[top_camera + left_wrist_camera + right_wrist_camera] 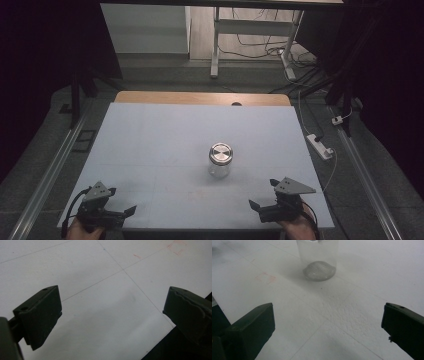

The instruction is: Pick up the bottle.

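Near the middle of the white board (165, 145) stands a clear glass jar (220, 161), upright, its long axis vertical and its silver screw lid (220, 152) facing straight up; in the right gripper view the jar (318, 261) shows its rounded base resting flat on the board, well ahead of the jaws. Nothing touches it. Toward the near edge, the right gripper (262, 200) sits at the board's right corner, held by a hand at the bottom of the high view, its jaws spread wide with only bare board between them and pointing toward the jar. At the near left corner, well apart from the jar, the left gripper (125, 202) is likewise released, jaws wide and gripping nothing, over bare board crossed by thin pencil lines (122, 270). Beyond the board a strip of wooden table (200, 98) shows along the far edge.
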Available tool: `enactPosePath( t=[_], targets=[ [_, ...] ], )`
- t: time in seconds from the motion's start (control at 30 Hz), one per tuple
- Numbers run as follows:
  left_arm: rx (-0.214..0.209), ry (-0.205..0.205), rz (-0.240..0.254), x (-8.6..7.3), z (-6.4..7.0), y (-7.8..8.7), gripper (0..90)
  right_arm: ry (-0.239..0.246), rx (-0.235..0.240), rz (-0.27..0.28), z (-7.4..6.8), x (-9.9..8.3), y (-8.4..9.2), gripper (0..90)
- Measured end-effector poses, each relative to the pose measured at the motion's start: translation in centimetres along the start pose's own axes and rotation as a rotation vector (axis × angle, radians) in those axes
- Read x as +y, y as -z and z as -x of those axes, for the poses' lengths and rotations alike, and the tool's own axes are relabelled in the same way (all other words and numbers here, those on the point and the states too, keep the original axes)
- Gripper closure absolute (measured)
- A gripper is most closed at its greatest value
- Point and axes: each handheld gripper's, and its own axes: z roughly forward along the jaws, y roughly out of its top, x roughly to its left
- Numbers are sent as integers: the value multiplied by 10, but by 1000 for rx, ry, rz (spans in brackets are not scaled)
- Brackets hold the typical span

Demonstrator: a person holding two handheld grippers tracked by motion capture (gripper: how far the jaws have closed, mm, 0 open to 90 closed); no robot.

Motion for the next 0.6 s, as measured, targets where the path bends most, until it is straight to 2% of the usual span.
enactPosePath(
  t=[0.33,0.6],
  targets=[
    [-1,-2,-1,0,0,0,27,41,32,8,-3,14,-16,0],
    [-1,-8,-2,0,0,0,26,36,74,16,-1,21,-32,0]
  ],
)
